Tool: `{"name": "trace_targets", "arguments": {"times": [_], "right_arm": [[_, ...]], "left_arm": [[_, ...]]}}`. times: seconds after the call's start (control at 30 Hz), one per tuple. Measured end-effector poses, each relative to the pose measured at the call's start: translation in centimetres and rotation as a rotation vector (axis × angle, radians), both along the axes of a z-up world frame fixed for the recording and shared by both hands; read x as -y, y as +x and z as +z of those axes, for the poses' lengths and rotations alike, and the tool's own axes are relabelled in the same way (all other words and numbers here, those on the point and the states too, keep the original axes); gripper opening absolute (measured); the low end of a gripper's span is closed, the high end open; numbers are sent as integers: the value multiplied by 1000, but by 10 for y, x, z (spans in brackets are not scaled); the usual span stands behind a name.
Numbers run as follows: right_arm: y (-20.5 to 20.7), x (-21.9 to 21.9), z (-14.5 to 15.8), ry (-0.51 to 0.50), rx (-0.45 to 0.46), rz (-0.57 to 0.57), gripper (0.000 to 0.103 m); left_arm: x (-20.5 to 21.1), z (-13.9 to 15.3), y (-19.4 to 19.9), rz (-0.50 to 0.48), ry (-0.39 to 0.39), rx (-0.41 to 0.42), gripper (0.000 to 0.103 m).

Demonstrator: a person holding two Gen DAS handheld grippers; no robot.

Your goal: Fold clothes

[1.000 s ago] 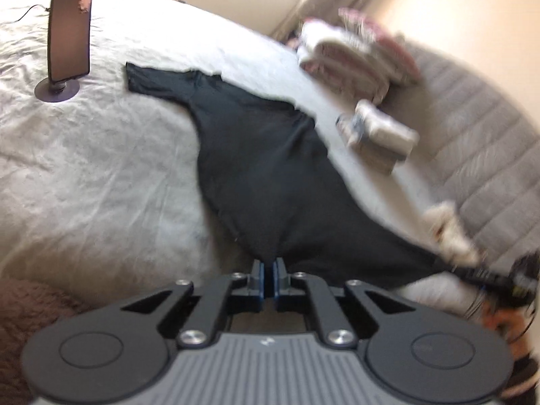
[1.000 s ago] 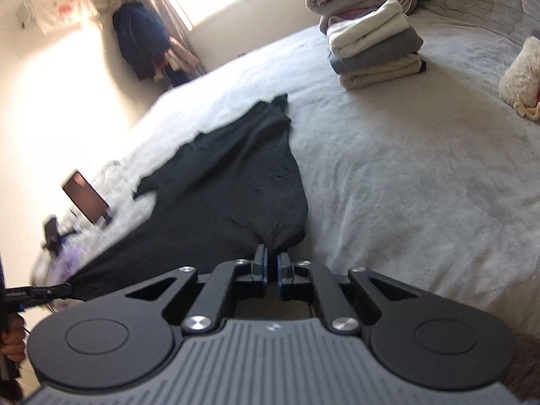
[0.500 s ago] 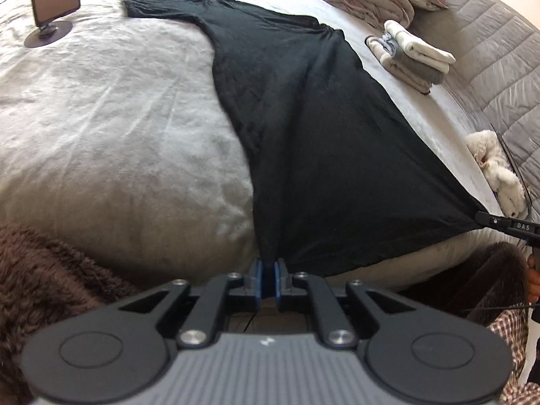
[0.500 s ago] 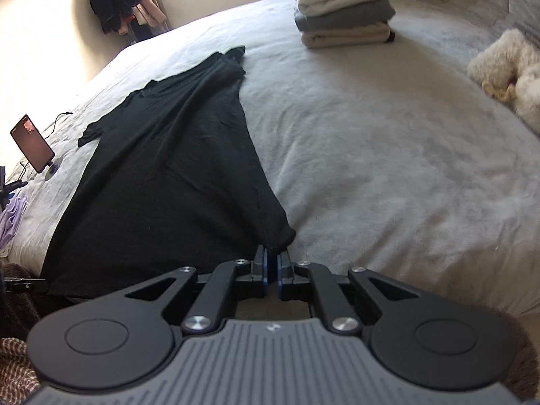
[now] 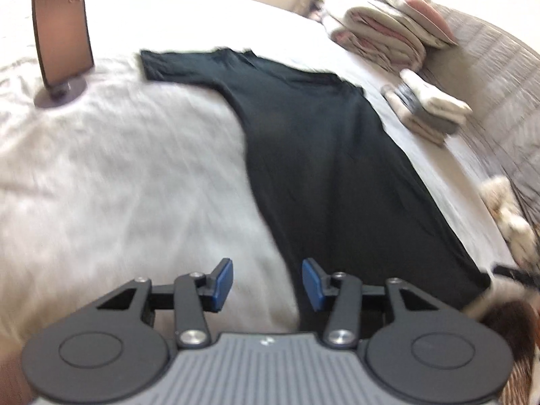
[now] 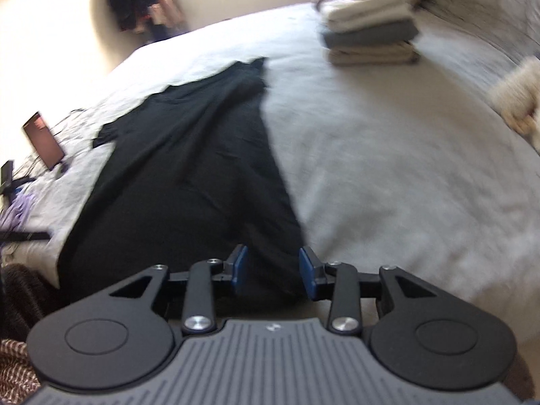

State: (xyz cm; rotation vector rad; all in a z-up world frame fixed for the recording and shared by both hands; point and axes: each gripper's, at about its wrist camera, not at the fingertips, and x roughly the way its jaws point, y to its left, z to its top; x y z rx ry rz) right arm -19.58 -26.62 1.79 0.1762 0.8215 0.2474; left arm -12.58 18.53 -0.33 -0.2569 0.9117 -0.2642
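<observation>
A black T-shirt lies spread flat on the grey bed, its sleeves far from me and its hem at the near edge. It also shows in the right wrist view. My left gripper is open and empty above the shirt's near left hem corner. My right gripper is open and empty above the near right hem corner. Both views are blurred by motion.
A phone on a round stand is on the bed at the far left. Stacks of folded clothes and folded bedding sit at the far right. A cream plush toy lies near the right edge.
Both grippers were shut on the shirt's hem corners and pulled it taut; they have now opened and let go. The shirt lies flat on the bed.
</observation>
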Motion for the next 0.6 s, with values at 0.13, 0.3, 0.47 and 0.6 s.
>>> {"name": "trace_targets", "arguments": {"times": [0.13,0.3,0.47,0.6], "right_arm": [[18,-37,5,0,27,100,38],[52,-86,11,1,43,177,38],[75,-135,11,45,52,250,38],[91,-174,5,73,33,311,38]], "left_arm": [[-6,-6,39,55,-26,17,46],[-10,-13,96,124,-64,33,46],[-16,-26,150,170,-106,22,44],[-17,-36,177,156,-147,35,44]]}}
